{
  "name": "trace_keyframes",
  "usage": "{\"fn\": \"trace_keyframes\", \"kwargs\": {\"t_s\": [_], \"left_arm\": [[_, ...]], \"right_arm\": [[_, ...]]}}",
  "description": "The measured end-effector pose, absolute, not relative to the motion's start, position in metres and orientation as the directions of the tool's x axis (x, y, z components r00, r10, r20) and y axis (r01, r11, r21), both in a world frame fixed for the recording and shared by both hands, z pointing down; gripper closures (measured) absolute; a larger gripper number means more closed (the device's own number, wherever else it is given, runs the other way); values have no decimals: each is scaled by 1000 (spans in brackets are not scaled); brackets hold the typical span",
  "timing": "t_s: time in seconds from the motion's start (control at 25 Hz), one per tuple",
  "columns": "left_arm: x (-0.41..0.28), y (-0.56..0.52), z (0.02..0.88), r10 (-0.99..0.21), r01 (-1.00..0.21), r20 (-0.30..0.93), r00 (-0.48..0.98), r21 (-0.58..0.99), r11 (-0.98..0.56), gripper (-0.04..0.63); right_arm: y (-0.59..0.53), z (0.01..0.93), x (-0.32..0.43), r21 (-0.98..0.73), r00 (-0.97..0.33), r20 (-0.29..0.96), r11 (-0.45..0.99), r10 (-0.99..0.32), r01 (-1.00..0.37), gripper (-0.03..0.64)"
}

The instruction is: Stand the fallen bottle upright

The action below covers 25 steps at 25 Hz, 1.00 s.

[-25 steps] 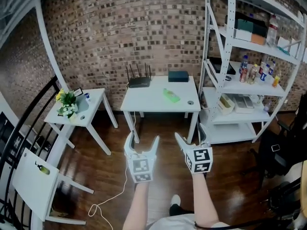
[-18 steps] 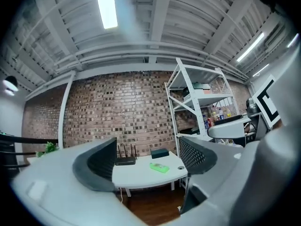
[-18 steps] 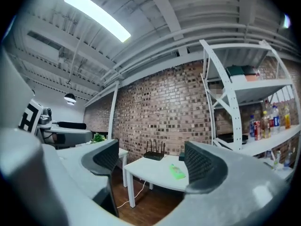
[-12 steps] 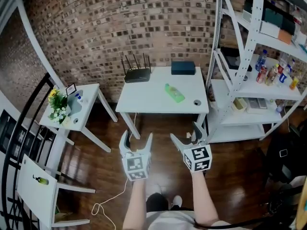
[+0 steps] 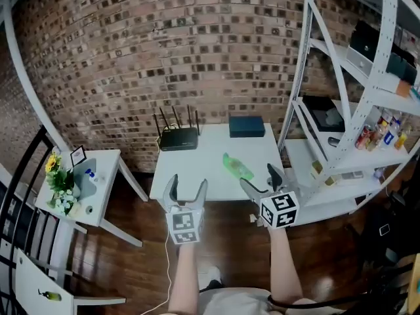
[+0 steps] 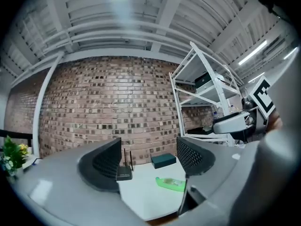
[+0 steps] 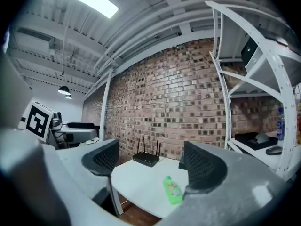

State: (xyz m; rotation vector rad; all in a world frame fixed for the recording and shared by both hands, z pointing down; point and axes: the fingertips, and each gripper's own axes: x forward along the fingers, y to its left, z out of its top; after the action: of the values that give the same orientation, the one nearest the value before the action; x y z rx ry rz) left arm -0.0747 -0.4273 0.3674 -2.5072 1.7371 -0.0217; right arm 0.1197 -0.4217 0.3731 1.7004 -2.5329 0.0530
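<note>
Presently, bottle: translucent green plastic bottle [image 5: 237, 167] lies on its side on the white rectangular surface [image 5: 197, 172], toward 3 o'clock of its middle, untouched.
Left hand-held gripper [image 5: 187, 186]: released, jaws closing on nothing, short of the surface's 6 o'clock edge.
Right hand-held gripper [image 5: 259, 178]: released, jaws apart and empty; the bottle is near, at its 11 o'clock.
Risk: a round bottle lying loose may roll toward the 3 o'clock edge if a jaw nudges rather than straddles it; the left jaws may narrow too far to fit.
Views: only the head view shows both grippers about the near edge; only the gripper views show bare pads, with the bottle beyond them.
</note>
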Motion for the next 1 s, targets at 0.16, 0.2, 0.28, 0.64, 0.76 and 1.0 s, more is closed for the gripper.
{"fn": "trace_keyframes", "kwargs": {"t_s": [0.16, 0.2, 0.28, 0.64, 0.76, 1.0], "left_arm": [[-90, -485, 382, -924, -923, -24, 381, -73, -378, 215], [-89, -497, 390, -922, -921, -12, 386, -56, -385, 216], [-83, -519, 403, -916, -915, 11, 402, -29, -402, 216], [-67, -668, 450, -911, -913, 100, 400, -49, -406, 220], [-50, -724, 458, -906, -909, 136, 400, -65, -411, 222], [-17, -791, 486, -897, -913, 208, 390, -41, -406, 235]], "right_arm": [[-473, 393, 105, 12, -357, 152, 363, -922, -932, 198], [-483, 406, 101, 2, -364, 198, 372, -910, -928, 198], [-506, 430, 95, -4, -384, 282, 399, -879, -917, 198], [-663, 486, 85, -25, -475, 396, 508, -786, -861, 198], [-726, 499, 101, -63, -505, 427, 532, -750, -844, 198], [-814, 546, 136, -216, -526, 494, 487, -693, -846, 198]]}}
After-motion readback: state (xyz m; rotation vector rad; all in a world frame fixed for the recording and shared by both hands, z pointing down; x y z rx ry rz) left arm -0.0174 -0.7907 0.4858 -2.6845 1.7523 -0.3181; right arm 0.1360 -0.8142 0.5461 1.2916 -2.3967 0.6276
